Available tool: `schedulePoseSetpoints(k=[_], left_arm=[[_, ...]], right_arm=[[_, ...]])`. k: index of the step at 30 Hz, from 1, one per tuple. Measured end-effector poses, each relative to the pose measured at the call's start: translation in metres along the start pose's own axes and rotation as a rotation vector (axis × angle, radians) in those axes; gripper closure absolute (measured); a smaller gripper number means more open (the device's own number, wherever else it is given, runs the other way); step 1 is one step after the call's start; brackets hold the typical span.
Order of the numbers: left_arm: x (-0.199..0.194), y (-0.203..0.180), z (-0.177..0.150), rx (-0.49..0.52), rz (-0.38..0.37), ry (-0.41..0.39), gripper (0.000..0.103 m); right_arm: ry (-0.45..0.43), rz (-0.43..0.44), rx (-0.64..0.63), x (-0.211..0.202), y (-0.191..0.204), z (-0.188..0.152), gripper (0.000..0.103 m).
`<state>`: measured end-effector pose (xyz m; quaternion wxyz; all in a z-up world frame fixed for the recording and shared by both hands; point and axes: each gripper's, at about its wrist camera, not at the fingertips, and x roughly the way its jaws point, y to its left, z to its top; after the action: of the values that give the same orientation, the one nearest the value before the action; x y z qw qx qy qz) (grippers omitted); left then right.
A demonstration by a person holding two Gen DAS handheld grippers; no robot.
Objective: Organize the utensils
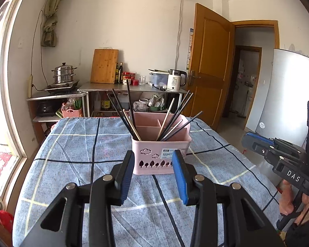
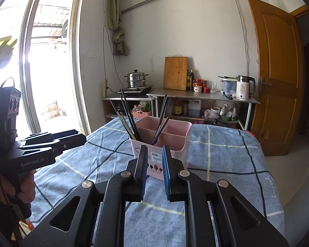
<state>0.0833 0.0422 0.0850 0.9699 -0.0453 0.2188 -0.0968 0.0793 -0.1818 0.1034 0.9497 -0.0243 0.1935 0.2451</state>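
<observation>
The pink caddy (image 1: 161, 144) stood on the checked cloth of the table (image 1: 72, 154), chopsticks (image 1: 175, 115) leaning in its near compartments, none lying loose on the cloth. The left tongs (image 1: 152, 162) hung open and empty just before it; the right tongs (image 2: 154, 160) were also empty, parted more narrowly. Any regrouping probably called for pinching one stick high on its shaft and lifting straight up, so the caddy would not tip.

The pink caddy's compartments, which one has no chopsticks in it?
The back compartment of the pink caddy, on the door side. Both front compartments hold chopsticks; that one shows only bare pink walls.
</observation>
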Motion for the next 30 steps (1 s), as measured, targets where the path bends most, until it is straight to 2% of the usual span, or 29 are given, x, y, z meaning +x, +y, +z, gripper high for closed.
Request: schedulePoseSetpoints(k=[1, 2, 3, 5, 17, 30], left_arm=[[-0.003, -0.002, -0.006, 0.001, 0.005, -0.003, 0.063], [-0.005, -0.003, -0.011, 0.001, 0.009, -0.006, 0.063], [-0.006, -0.004, -0.016, 0.002, 0.013, -0.008, 0.063], [-0.008, -0.006, -0.025, 0.007, 0.018, -0.007, 0.062], [-0.017, -0.016, -0.064, 0.008, 0.025, 0.011, 0.062], [-0.014, -0.019, -0.074, 0.008, 0.045, 0.012, 0.062]], right_arm=[[0.002, -0.003, -0.001, -0.002, 0.001, -0.005, 0.088], [0.003, -0.006, -0.003, -0.004, 0.004, -0.010, 0.084], [0.008, -0.006, -0.004, -0.006, 0.006, -0.015, 0.076], [0.016, -0.005, -0.003, -0.009, 0.009, -0.025, 0.070], [0.060, -0.047, 0.043, -0.014, 0.016, -0.062, 0.070], [0.053, -0.068, 0.028, -0.016, 0.021, -0.068, 0.070]])
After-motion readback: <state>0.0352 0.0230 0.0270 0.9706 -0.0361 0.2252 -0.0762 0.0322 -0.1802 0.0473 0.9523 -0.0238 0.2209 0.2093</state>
